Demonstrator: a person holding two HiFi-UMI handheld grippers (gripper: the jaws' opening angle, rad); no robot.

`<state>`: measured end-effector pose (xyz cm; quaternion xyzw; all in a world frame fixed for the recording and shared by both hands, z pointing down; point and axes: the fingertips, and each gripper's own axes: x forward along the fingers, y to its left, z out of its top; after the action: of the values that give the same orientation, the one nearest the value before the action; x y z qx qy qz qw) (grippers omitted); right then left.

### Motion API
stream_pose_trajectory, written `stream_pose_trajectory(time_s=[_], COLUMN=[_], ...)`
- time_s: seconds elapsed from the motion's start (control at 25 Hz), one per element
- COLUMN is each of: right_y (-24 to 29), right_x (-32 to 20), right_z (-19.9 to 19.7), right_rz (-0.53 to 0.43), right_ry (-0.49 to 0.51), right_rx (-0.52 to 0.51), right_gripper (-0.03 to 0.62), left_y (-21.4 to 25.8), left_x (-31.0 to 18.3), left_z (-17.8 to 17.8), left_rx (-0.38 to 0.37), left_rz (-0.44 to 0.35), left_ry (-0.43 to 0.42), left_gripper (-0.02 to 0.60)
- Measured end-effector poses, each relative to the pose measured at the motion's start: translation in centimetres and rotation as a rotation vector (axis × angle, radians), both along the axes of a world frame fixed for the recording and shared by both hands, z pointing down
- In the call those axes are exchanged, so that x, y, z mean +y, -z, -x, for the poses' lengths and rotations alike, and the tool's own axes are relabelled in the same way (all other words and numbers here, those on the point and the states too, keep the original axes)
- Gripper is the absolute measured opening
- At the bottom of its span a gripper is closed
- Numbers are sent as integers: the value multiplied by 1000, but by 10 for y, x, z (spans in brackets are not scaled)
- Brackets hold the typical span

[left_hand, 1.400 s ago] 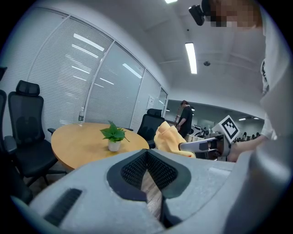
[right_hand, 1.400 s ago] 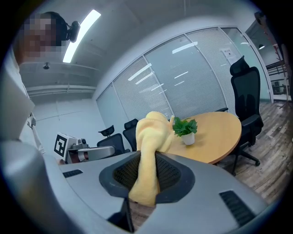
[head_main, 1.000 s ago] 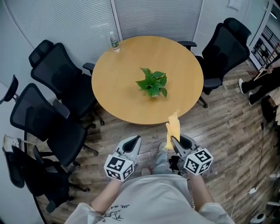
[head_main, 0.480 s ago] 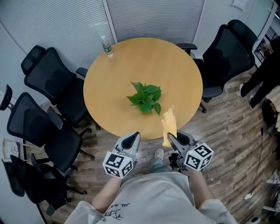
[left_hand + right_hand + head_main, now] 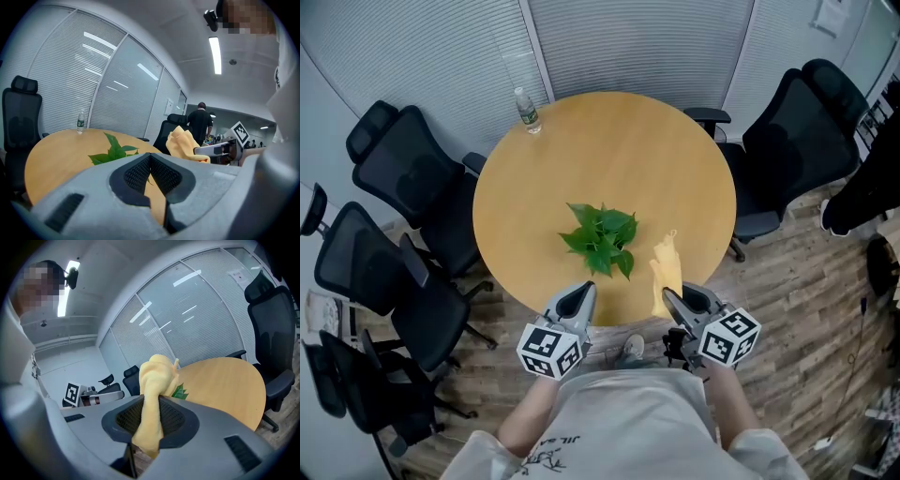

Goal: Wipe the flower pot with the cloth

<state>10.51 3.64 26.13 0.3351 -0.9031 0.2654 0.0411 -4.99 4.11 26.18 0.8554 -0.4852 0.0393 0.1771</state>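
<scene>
Your right gripper (image 5: 673,300), jaws clamped on a crumpled yellow cloth (image 5: 666,272), has the leafy green potted plant (image 5: 600,239) just far-left of it; your left gripper (image 5: 583,295), jaws closed on nothing, is alongside.

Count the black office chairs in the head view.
4 chairs: one right of the table; two at its left, one farther, one nearer; a fourth at the lower left, partly cut off. Others may be out of frame.
</scene>
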Motion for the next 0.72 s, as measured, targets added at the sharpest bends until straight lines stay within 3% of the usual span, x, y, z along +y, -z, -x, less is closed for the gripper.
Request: stream_pose_trajectory(time_s=[0.44,0.72], right_y=[-20,-24], right_x=[-21,-34], right_z=[0,11], right_rz=[70,97], right_ry=[1,-55], right_rx=[-30,-20], right_gripper=[74,74], left_y=[-6,-15], left_x=[-16,-30], left_z=[18,23], left_rx=[-8,-16], left_rz=[16,60], left_ry=[39,-87], left_gripper=[8,8])
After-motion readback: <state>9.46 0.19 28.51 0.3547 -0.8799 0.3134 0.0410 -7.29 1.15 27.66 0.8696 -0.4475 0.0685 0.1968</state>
